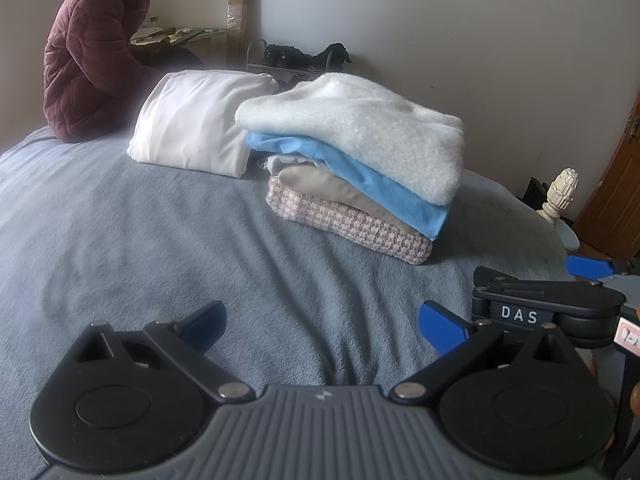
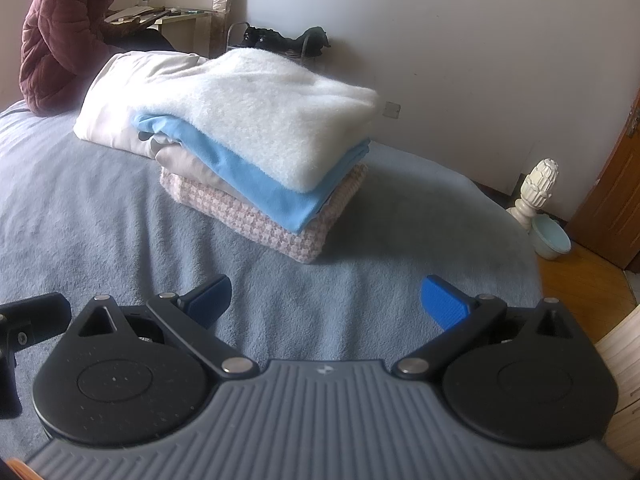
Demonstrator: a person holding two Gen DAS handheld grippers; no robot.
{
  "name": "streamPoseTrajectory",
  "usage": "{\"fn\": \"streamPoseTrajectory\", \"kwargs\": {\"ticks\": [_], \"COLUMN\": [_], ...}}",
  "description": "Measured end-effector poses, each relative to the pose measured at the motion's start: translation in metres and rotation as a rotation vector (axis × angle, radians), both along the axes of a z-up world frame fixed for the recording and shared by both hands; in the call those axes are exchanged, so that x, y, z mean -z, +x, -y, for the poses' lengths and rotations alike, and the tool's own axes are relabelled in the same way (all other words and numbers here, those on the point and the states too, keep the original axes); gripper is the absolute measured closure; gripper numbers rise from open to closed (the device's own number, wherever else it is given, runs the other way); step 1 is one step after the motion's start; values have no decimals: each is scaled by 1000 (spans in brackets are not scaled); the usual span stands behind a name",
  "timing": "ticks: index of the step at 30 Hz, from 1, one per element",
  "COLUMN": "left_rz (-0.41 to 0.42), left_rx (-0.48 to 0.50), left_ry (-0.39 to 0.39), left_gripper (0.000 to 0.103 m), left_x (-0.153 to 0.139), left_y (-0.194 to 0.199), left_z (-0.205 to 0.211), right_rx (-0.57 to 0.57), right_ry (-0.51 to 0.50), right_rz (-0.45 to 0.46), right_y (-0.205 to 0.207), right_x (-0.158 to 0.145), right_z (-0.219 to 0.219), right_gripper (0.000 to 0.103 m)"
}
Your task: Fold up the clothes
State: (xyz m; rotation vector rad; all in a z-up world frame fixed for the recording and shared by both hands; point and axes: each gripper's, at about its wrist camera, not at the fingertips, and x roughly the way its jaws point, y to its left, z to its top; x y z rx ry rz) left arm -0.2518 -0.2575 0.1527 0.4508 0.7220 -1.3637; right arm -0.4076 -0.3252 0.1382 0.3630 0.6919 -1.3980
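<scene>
Both the left gripper (image 1: 323, 326) and the right gripper (image 2: 326, 300) are spread wide and empty above the grey blanket (image 1: 160, 240). The stack of folded clothes (image 1: 352, 168) sits mid-frame; its grey middle layers are mostly hidden, and it partly covers the white bundle (image 1: 192, 124) behind. A seated person in the upper left (image 1: 92, 52) is cut off by the frame's top.

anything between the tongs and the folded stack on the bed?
Nothing visible. Both the left tongs and right tongs are open and empty, with only bare grey blanket between them and the folded stack. The white bundle lies behind and beside the stack, off the approach path.
</scene>
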Motion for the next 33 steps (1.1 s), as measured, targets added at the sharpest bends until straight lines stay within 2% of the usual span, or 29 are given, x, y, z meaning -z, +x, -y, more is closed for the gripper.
{"fn": "streamPoseTrajectory", "kwargs": {"ticks": [10, 22, 29, 31, 33], "left_rz": [12, 45, 68, 85, 93], "left_rx": [-3, -3, -38, -63, -89], "left_ry": [-5, 30, 42, 28, 20], "left_gripper": [0, 0, 0, 0, 0], "left_x": [-1, 3, 2, -3, -7], "left_y": [0, -2, 2, 6, 11], "left_z": [-3, -4, 3, 6, 9], "right_rx": [-3, 5, -34, -105, -193], "right_ry": [-10, -16, -67, -131, -250], "right_rz": [-1, 20, 50, 85, 116], "right_y": [0, -5, -11, -16, -22], "right_x": [-1, -1, 0, -4, -11], "right_z": [1, 1, 11, 18, 26], "right_gripper": [1, 1, 1, 1, 1]}}
